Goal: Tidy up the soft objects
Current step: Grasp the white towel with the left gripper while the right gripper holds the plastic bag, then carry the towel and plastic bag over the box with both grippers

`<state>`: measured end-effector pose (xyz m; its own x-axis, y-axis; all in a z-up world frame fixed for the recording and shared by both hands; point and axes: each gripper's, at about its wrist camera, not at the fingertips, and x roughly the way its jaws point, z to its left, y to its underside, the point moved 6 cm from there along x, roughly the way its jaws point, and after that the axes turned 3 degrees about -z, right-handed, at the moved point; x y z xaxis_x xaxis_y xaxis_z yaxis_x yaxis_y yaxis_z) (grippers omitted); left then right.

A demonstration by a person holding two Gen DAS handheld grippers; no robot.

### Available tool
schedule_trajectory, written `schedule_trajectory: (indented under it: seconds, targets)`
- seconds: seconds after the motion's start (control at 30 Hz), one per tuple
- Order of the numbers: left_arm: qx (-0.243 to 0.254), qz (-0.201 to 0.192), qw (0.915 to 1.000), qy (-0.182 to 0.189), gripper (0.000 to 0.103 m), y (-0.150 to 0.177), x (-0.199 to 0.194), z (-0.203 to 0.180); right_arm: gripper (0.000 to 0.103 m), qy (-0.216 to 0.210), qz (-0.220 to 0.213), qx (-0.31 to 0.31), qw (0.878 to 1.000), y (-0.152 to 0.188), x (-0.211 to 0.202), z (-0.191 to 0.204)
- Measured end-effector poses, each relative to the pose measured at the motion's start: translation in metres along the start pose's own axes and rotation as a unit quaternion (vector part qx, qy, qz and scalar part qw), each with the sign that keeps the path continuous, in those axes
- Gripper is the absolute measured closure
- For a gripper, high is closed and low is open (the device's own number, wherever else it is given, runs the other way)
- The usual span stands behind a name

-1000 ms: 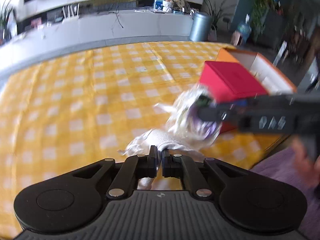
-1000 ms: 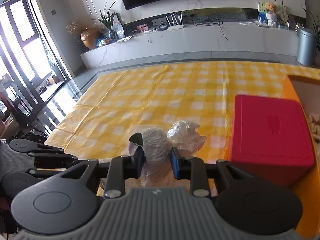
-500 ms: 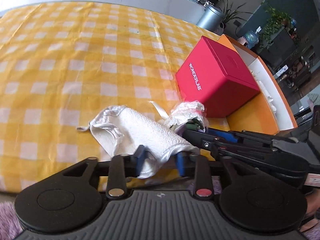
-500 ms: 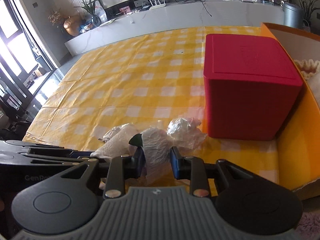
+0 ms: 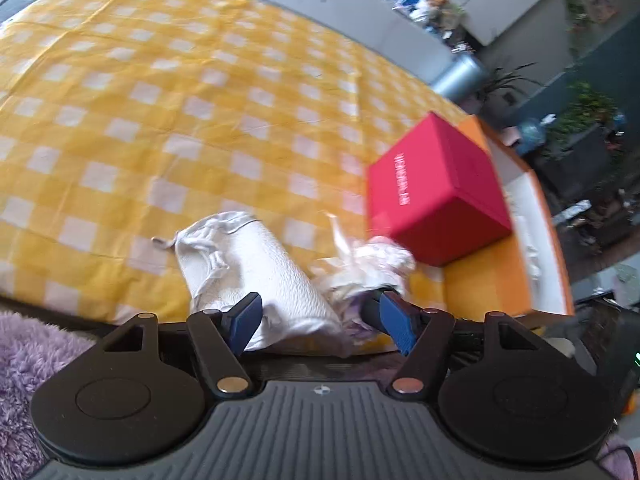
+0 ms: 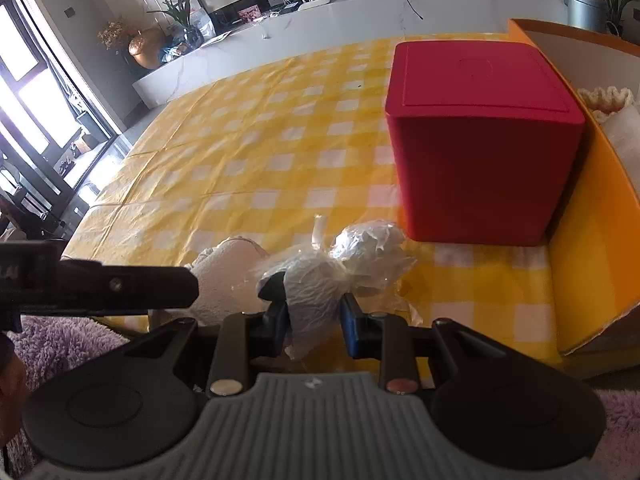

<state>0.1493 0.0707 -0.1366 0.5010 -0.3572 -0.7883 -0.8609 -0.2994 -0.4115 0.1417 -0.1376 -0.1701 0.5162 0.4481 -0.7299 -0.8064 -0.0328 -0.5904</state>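
The left tongs now stand wide apart around the near end of the rolled white towel; half a second ago their pads sat closer against it, and a second ago they were pinched shut on its edge. So the towel has been let go and rests low in the left view, at the near edge of the bench. That step looks done.

The right tongs stay clamped on the plastic-wrapped bundle, bottom centre of the right view, touching the towel's side.

The red box stands just beyond, upper right, against the orange box along the right edge. The checked cloth to the upper left is open. The bench edge runs close under both tongs, so the towel could slip off toward the purple rug.
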Motion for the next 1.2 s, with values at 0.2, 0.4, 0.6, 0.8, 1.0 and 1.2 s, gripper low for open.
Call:
schedule_trajectory:
  seconds: [0.2,0.4,0.6,0.8,1.0,1.2]
  targets:
    - [-0.016,0.011,0.9961,-0.086,0.033,0.007,0.022,0.007,0.076,-0.007,0.005,-0.009,1.000,0.005,0.003,0.003]
    - [0.011,0.018,0.9917,-0.127,0.046,0.016,0.039,0.010,0.076,-0.013,0.004,-0.010,1.000,0.005,0.007,0.001]
    - [0.021,0.032,0.9882,-0.148,0.077,0.025,0.043,0.020,0.076,-0.019,0.001,-0.008,1.000,0.005,0.006,-0.001]
    - [0.048,-0.006,0.9884,-0.144,0.090,0.025,0.030,0.010,0.076,-0.020,-0.006,-0.008,1.000,0.004,0.003,-0.001]
    - [0.068,-0.054,0.9879,-0.129,0.091,0.020,0.002,-0.007,0.076,-0.021,-0.033,-0.019,0.999,-0.006,-0.016,0.005]
    - [0.093,-0.101,0.9847,-0.108,0.091,0.016,-0.030,-0.032,0.076,-0.021,-0.066,-0.031,0.997,-0.015,-0.043,0.015]
